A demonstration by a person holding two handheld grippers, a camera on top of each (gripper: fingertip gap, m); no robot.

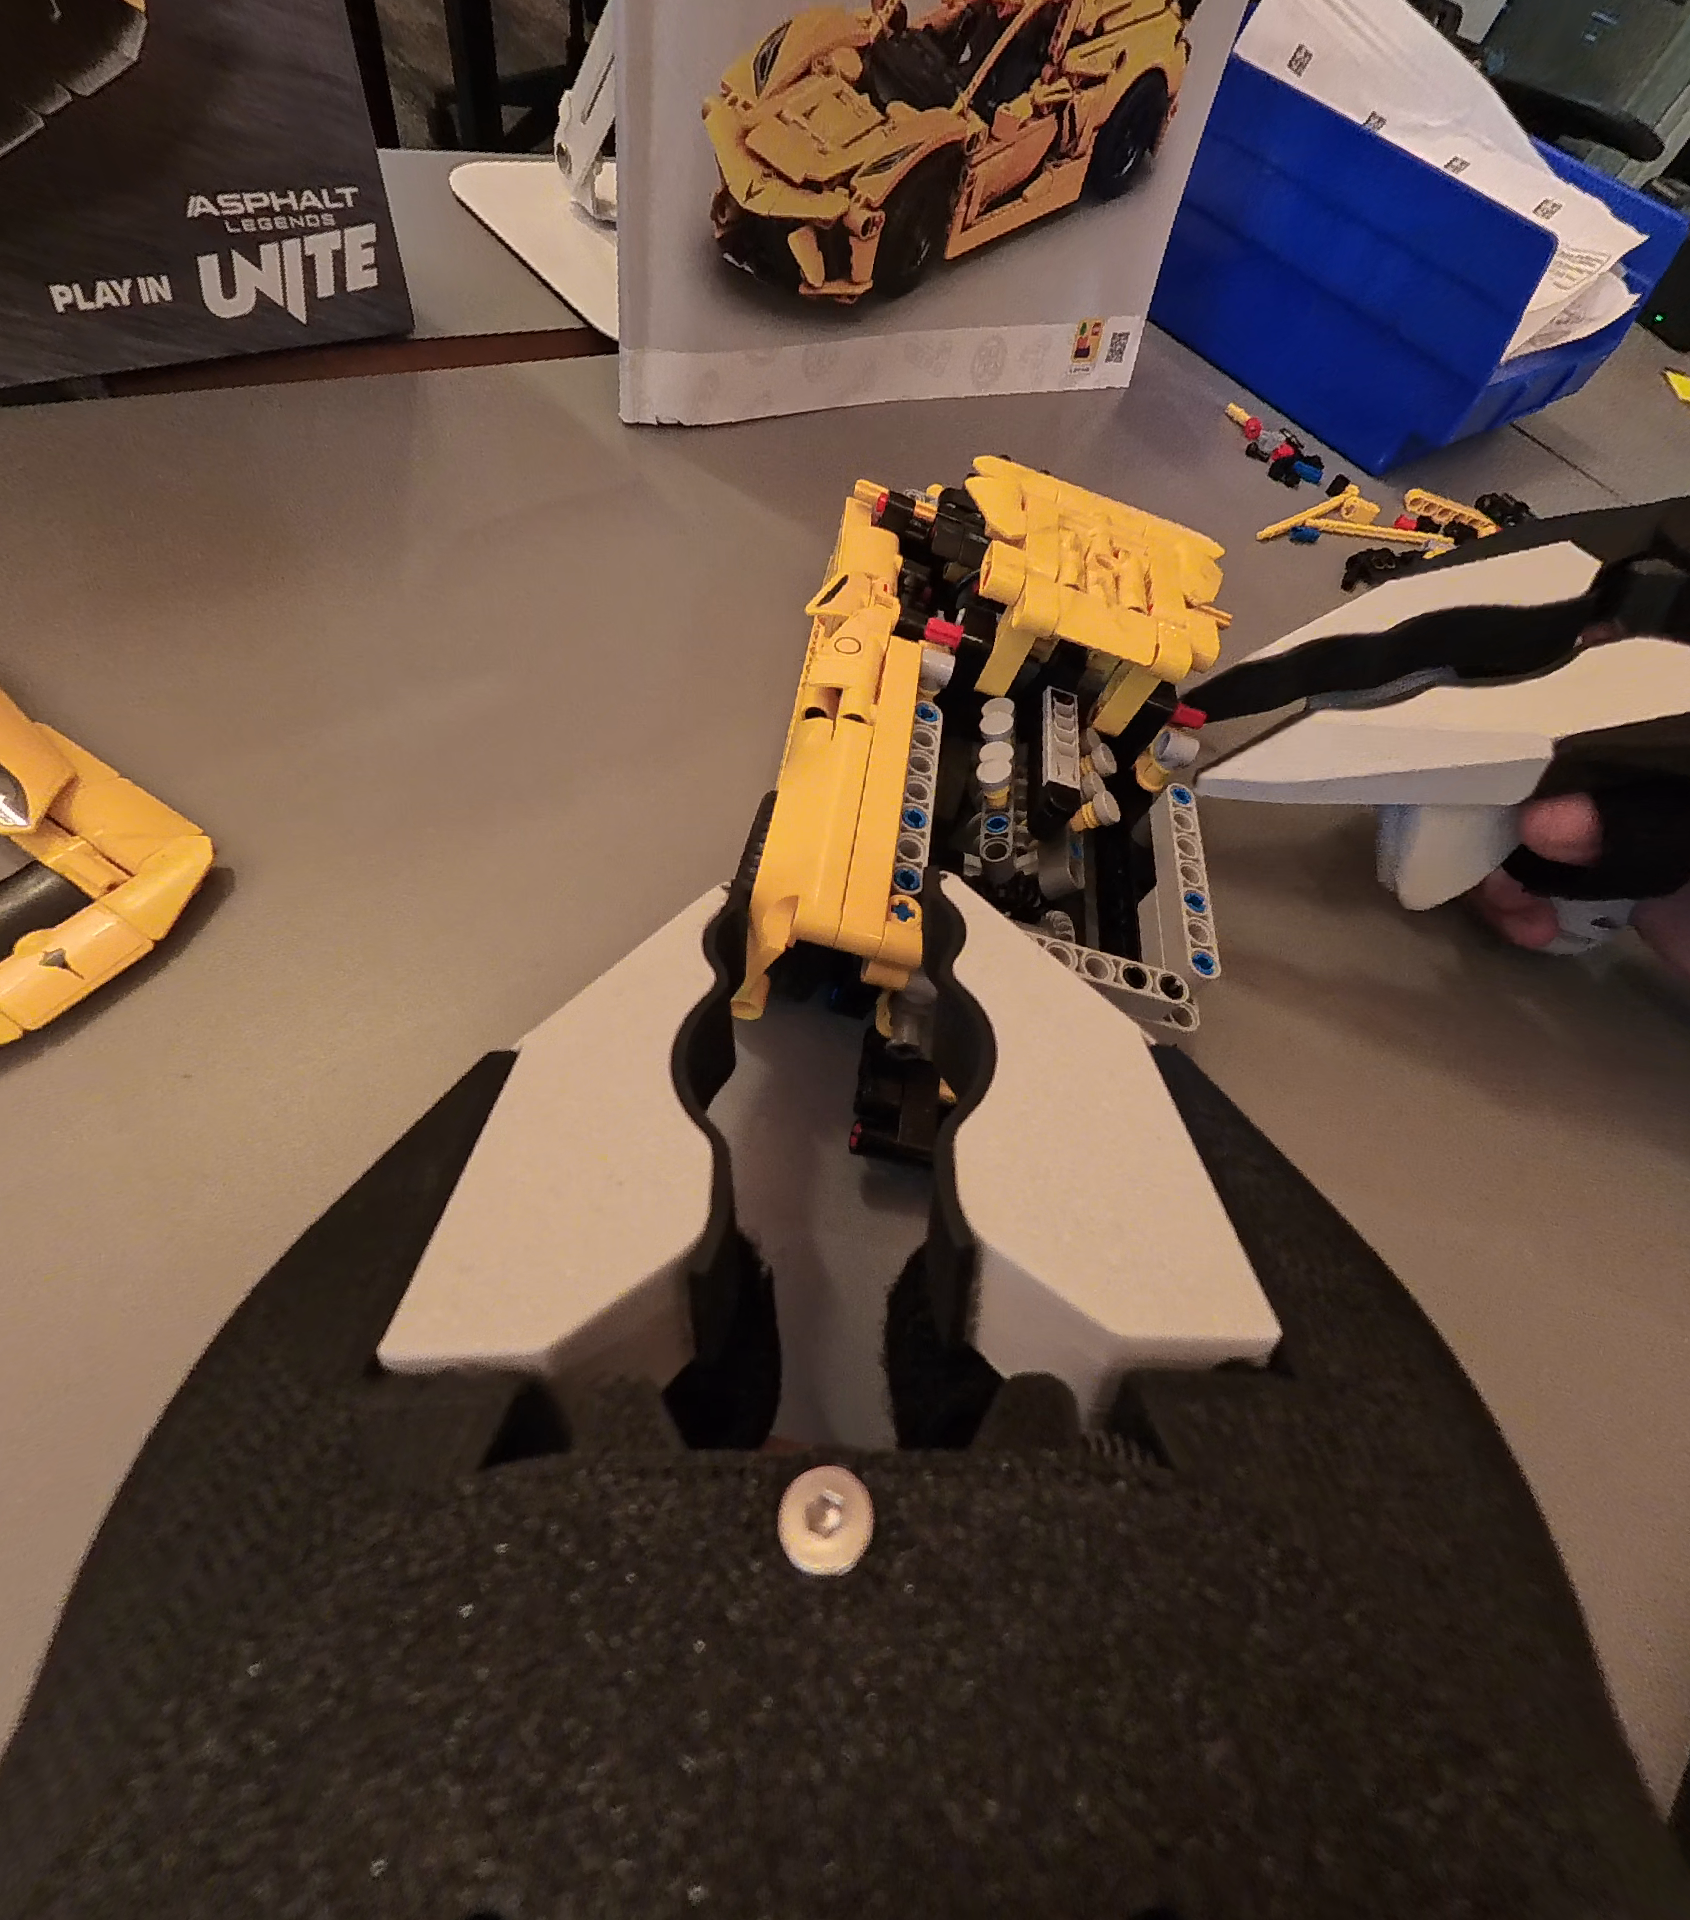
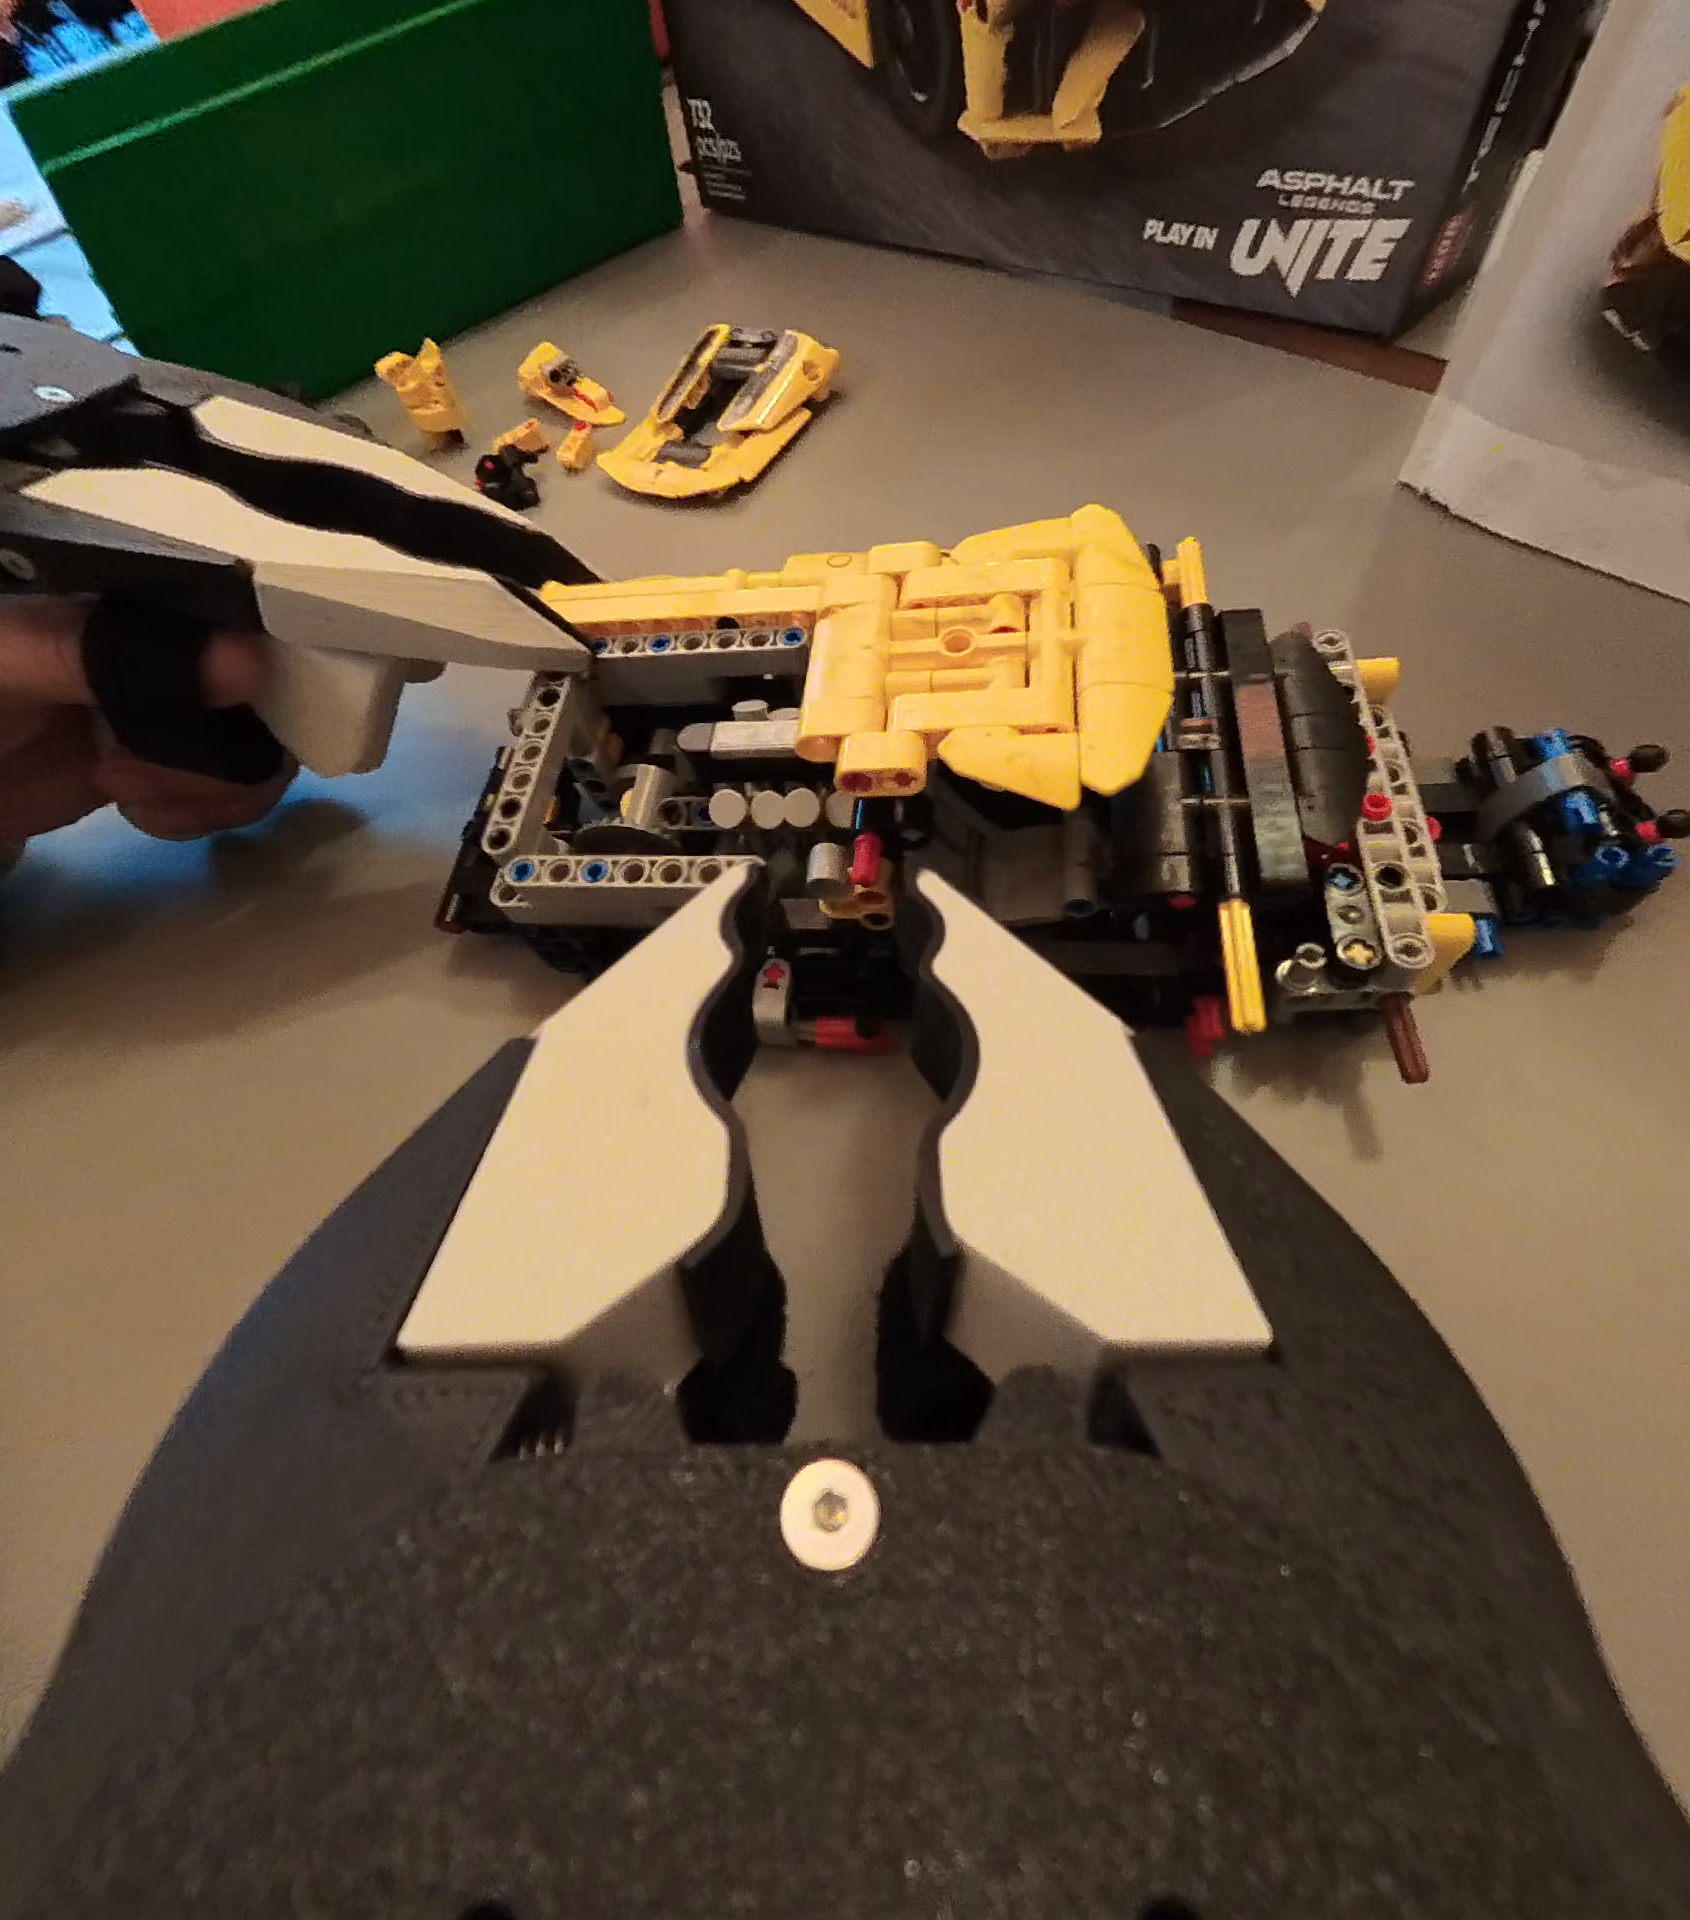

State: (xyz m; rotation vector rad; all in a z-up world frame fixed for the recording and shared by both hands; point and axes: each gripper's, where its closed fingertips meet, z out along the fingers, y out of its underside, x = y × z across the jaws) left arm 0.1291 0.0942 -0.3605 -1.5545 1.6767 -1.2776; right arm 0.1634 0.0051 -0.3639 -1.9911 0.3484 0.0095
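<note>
A partly built yellow and black brick car [image 1: 1028,665] lies on the grey table [image 1: 353,623]; it also shows in the right wrist view [image 2: 976,675]. My left gripper [image 1: 836,904] is shut on the car's yellow side panel [image 1: 851,810] at its near end. It shows from the side in the right wrist view [image 2: 586,629]. My right gripper [image 2: 836,878] is open, its tips on either side of a small yellow and grey connector [image 2: 856,883] on the car's side. In the left wrist view it [image 1: 1192,743] comes in from the right.
A yellow body shell piece [image 1: 10,831] lies to the left, with small loose yellow parts [image 2: 508,416] beside it. A dark product box [image 1: 145,187], an upright booklet [image 1: 872,208], a blue bin [image 1: 1340,270] and a green bin [image 2: 353,187] stand behind. More loose parts [image 1: 1371,520] lie by the blue bin.
</note>
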